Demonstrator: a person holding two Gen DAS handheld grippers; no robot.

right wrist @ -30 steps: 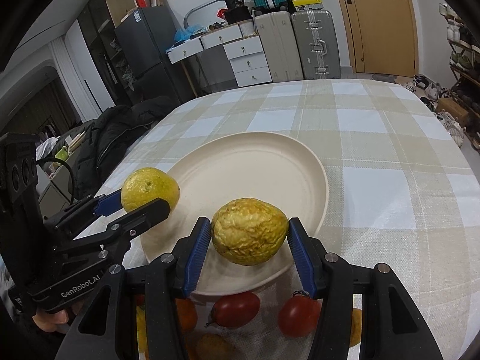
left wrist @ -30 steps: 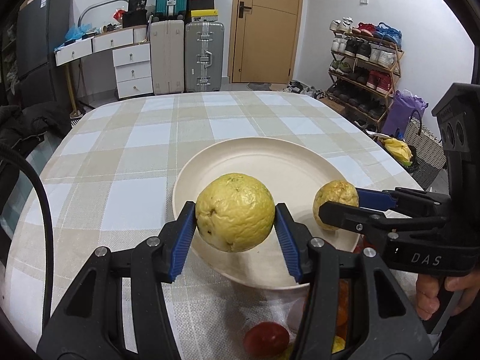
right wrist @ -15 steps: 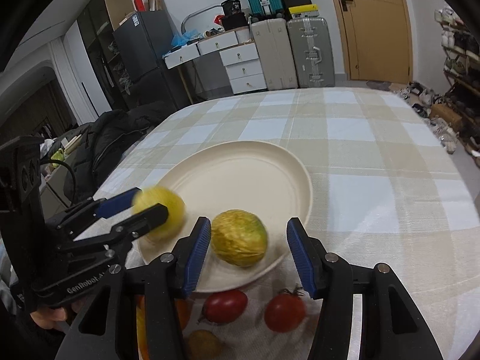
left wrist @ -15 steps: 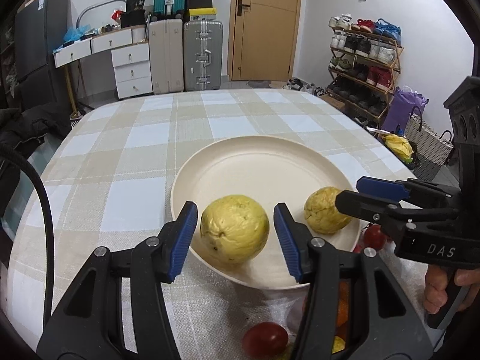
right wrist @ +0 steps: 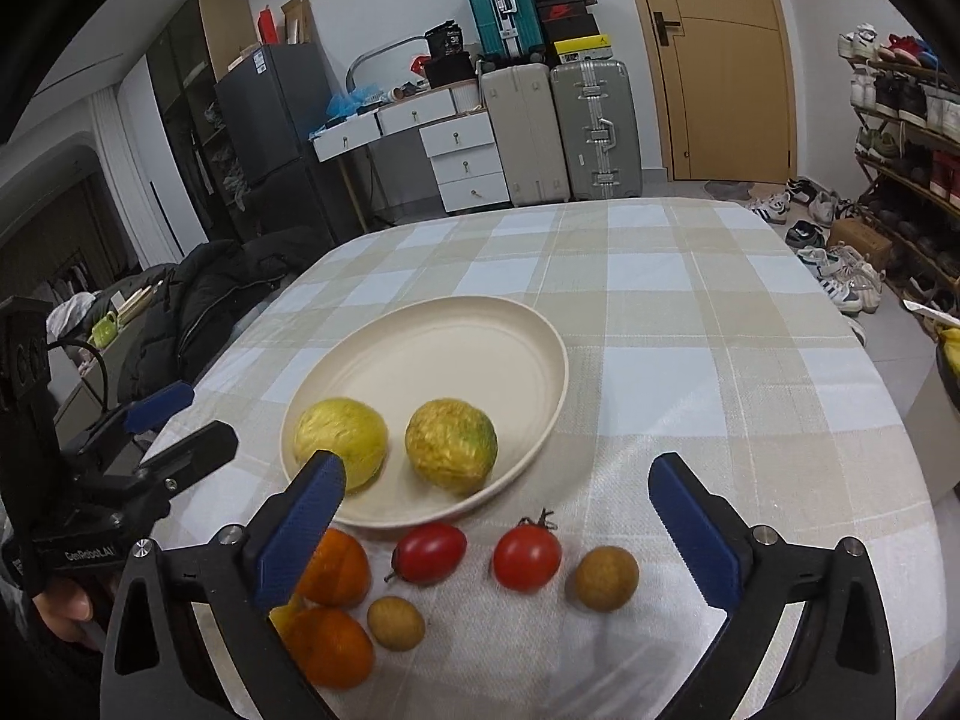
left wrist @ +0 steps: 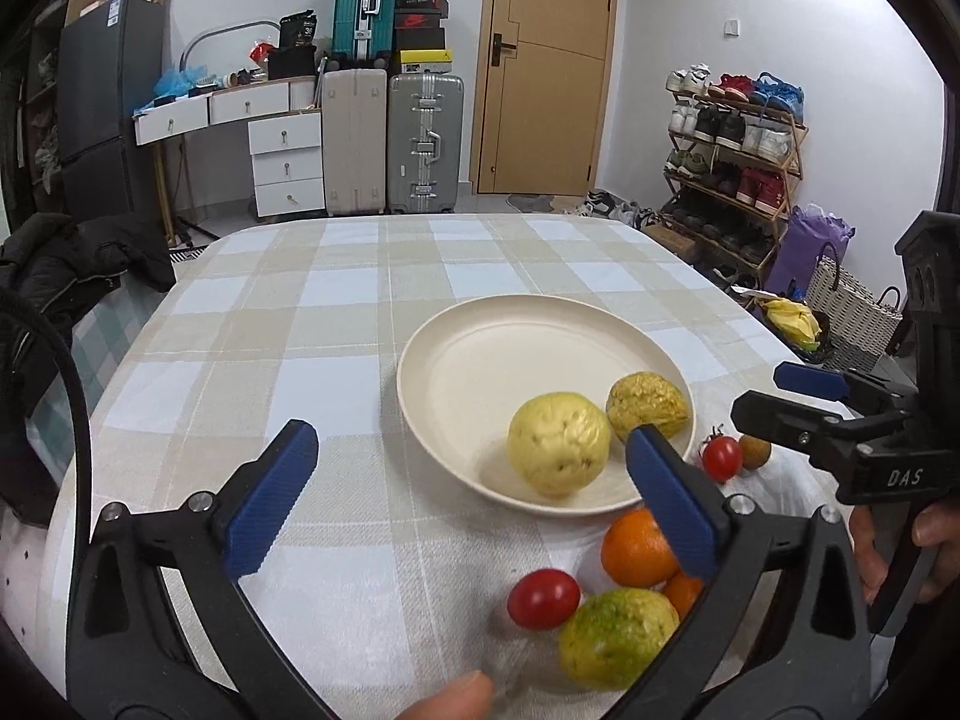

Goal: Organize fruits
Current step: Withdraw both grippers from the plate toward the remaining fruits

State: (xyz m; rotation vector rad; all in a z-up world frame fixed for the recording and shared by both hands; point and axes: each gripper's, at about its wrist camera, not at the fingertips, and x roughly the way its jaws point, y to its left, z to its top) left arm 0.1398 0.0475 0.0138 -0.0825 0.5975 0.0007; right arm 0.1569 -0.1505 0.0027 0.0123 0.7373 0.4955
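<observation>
The table (right wrist: 720,312), w/ a beige-and-white check cloth, is the biggest thing and fills the middle of both views. On it, toward the near side, sits the cream plate (left wrist: 480,348).

Two yellow fruits lie inside the plate near its front rim, just beside each other. The smooth yellow fruit (left wrist: 558,443) is the left one in the right wrist view; the wrinkled yellow fruit (left wrist: 647,405) is at its right. Both rest on the plate, no pad touches them.

The left gripper (left wrist: 474,510) has just been opening its jaws and now they stand wide, released, w/ nothing between; the smooth fruit is ahead of it, beyond the right pad. The right gripper (right wrist: 510,531) has also just been opening, jaws spread wide, nothing pressed. Between its pads, on the cloth, lie small fruits but it does not touch them.

In front of the plate, on the cloth: two oranges (right wrist: 333,567), one behind the other at left, a green-yellow fruit (left wrist: 618,639) seen in the left wrist view, two red tomatoes (right wrist: 527,557) side by side, and two small brown round fruits (right wrist: 606,577), one near the oranges and one at far right.

A fingertip (left wrist: 456,697) shows at the bottom edge of the left wrist view.
</observation>
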